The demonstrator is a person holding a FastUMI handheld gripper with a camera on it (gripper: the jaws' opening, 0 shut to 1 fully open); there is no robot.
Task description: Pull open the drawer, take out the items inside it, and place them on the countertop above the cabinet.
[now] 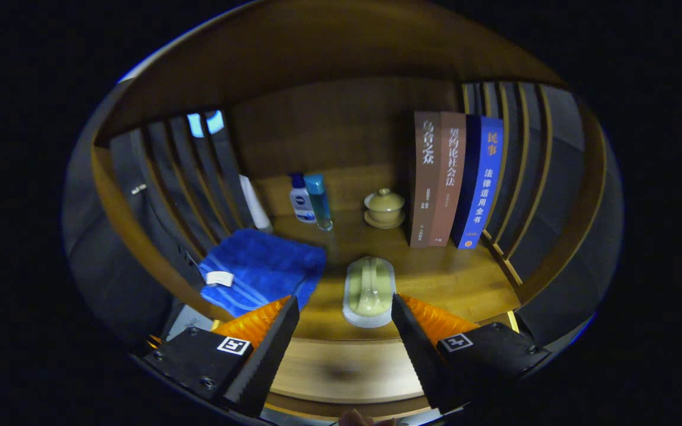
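My gripper [344,302] is open, with nothing pressed between its fingers. Just ahead of the fingertips, nearer the right finger, a pale green oblong item with a white rim [369,289] lies flat on the wooden countertop [459,278]. A folded blue towel [261,269] with a white tag lies on the countertop ahead of the left finger. Below the countertop's front edge, between the fingers, a lighter wooden surface [347,370] shows; I cannot tell whether it is the drawer.
At the back stand a white bottle with a blue cap [301,201], a slim teal bottle [319,201], a lidded ceramic cup on a saucer [384,208] and three upright books [456,177]. Slatted walls close both sides. A fingertip of a hand [357,419] shows lowest.
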